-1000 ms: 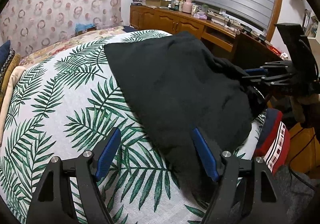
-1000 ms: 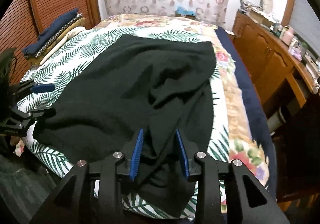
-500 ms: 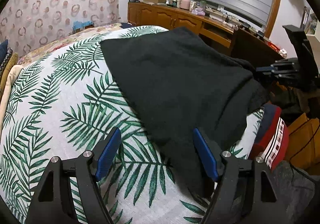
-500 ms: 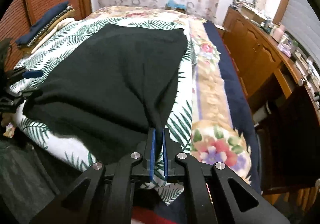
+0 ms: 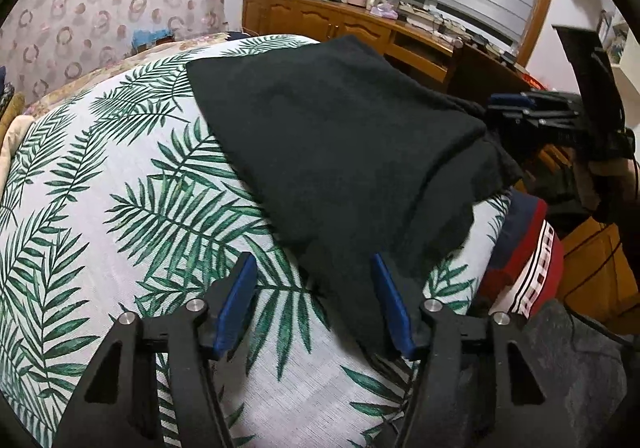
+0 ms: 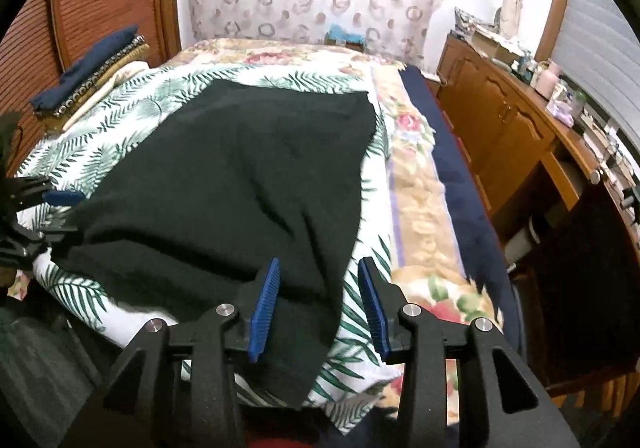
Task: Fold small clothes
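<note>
A black garment [image 5: 340,136] lies spread on the palm-leaf bedspread [image 5: 120,208], its near edge hanging over the side of the bed. In the left wrist view my left gripper [image 5: 312,268] straddles the garment's near left corner. Its jaws are closing, and the blue pads are not pressing the cloth. In the right wrist view the garment [image 6: 240,176] runs down between the fingers of my right gripper [image 6: 319,272]. Those jaws are opening and the cloth hangs free of the pads. Each gripper shows in the other's view: the right gripper [image 5: 496,110] and the left gripper [image 6: 60,214].
Folded clothes are stacked [image 6: 92,68] at the far left of the bed by a wooden panel. A floral quilt [image 6: 416,208] and a dark blue border run along the right. A cluttered wooden cabinet [image 6: 512,120] stands close beside the bed. A red striped cloth [image 5: 532,256] hangs below the mattress edge.
The right gripper closed on the garment's near edge, then opened and let it go. The left jaws have narrowed around the corner. The garment lies flatter than before.
</note>
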Tool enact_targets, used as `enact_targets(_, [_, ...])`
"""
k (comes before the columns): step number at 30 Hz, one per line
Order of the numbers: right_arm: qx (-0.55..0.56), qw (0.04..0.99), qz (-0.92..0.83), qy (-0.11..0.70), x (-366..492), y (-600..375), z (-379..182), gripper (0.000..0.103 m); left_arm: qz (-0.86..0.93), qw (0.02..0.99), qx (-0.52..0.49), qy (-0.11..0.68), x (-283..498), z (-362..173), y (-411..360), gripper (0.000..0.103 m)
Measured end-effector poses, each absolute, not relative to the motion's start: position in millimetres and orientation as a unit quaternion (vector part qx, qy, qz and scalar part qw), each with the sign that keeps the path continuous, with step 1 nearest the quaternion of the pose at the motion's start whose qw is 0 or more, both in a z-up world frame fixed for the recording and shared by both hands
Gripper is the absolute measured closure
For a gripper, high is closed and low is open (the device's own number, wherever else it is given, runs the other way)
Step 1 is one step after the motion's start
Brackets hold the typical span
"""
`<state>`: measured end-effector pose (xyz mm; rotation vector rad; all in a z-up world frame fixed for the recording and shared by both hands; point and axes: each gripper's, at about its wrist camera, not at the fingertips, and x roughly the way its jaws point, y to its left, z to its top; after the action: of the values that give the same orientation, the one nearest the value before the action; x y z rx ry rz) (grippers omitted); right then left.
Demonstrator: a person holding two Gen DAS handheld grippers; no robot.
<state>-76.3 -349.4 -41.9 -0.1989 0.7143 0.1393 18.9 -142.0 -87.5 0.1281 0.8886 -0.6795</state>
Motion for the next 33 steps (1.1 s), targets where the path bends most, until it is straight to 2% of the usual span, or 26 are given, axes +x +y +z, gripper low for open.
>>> enact_targets(11, [-0.101,0.928,0.129,0.336,-81,-317,-51,0.061,-0.347,0.831,0.061,0.431,12,-88,-143,0.063])
enact_targets(12, [-0.105,0.925,0.136,0.338,-79,-313,-55,0.061,-0.356,0.825,0.057,0.435,12,-88,-143,0.069])
enact_targets(14, [-0.110,0.922,0.149,0.339,-78,-308,-60,0.061,-0.365,0.819,0.057,0.439,12,-87,-145,0.076])
enact_targets(16, [-0.110,0.919,0.161,0.342,-77,-304,-64,0.061,-0.371,0.817,0.059,0.437,12,-84,-147,0.097])
enact_targets(23, [-0.107,0.908,0.201,0.352,-76,-304,-71,0.061,-0.391,0.838,0.034,0.380,26,-34,-153,0.099])
enact_targets(28, [-0.098,0.905,0.225,0.348,-80,-308,-63,0.038,-0.388,0.852,0.021,0.352,55,-5,-164,0.099])
enact_targets(30, [-0.102,0.907,0.221,0.344,-81,-308,-65,0.033,-0.387,0.853,0.014,0.350,67,-1,-169,0.099])
enact_targets(33, [-0.108,0.908,0.207,0.349,-79,-308,-73,0.033,-0.376,0.858,0.011,0.350,83,-2,-172,0.099])
